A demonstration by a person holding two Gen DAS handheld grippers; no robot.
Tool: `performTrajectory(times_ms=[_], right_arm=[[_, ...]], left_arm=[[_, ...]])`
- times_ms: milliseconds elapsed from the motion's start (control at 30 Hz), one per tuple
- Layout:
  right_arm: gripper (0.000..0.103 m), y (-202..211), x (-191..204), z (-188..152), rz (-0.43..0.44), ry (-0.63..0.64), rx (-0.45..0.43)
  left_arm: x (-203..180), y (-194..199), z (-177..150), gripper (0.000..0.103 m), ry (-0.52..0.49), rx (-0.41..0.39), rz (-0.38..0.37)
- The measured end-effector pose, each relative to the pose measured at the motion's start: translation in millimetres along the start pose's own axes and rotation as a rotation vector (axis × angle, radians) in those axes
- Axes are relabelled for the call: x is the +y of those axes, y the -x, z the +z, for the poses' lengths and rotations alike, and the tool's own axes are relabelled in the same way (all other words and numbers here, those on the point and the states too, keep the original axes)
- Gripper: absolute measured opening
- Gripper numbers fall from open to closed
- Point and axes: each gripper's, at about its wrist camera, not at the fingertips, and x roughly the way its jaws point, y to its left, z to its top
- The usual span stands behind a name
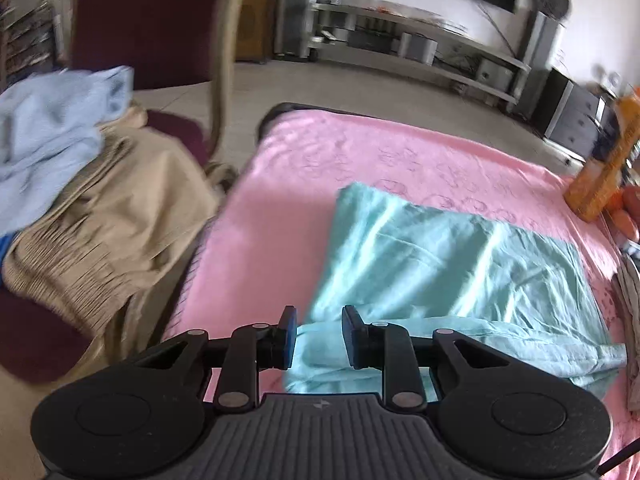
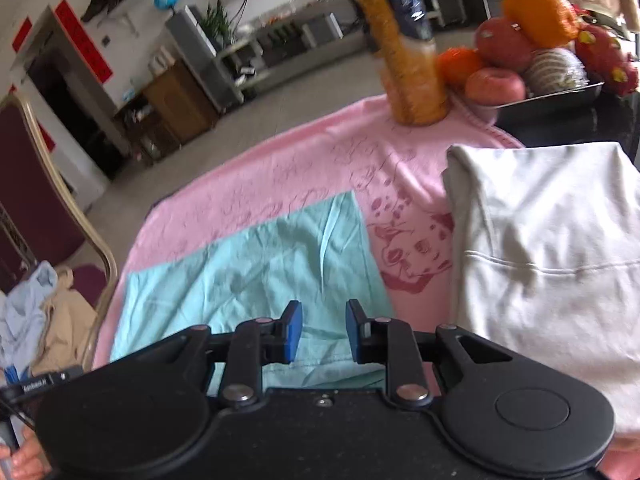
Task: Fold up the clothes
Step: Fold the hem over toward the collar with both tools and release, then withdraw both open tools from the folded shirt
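Pink blanket (image 2: 280,168) under teal garment (image 2: 248,272), chair (image 1: 152,20) beside

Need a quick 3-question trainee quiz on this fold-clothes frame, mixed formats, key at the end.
1. True or false: the left gripper is shut on the teal garment.
2. Multiple choice: what lies on the pink blanket just right of the teal garment in the right wrist view? A) a folded off-white garment B) a blue towel C) a pair of shoes
3. Fill in: the light blue and beige clothes are piled on a ____ beside the table.

Key
1. False. Both the left and the right gripper have their jaws apart, with nothing between them.
2. A, the folded off-white garment.
3. Chair, dark red with a light frame.
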Motion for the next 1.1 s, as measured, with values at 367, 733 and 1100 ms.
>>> performTrajectory(times_ms=[367, 733, 1100], right_arm=[[0.024, -73.5, 10.8, 15.6, -0.071, 0.055, 0.192], [0.026, -60.6, 0.0, -9.1, 0.008, -0.025, 0.421], [0.042, -7.8, 1.9, -11.0, 0.004, 0.036, 0.324]], left_arm=[[-52.3, -82.8, 17.0, 0.025, -0.182, 0.135, -0.048], [-63.2, -44.0, -23.3, 0.022, -0.584, 0.311, -0.065], [-30.6, -10.9, -0.8, 0.026, -0.304, 0.158, -0.093]])
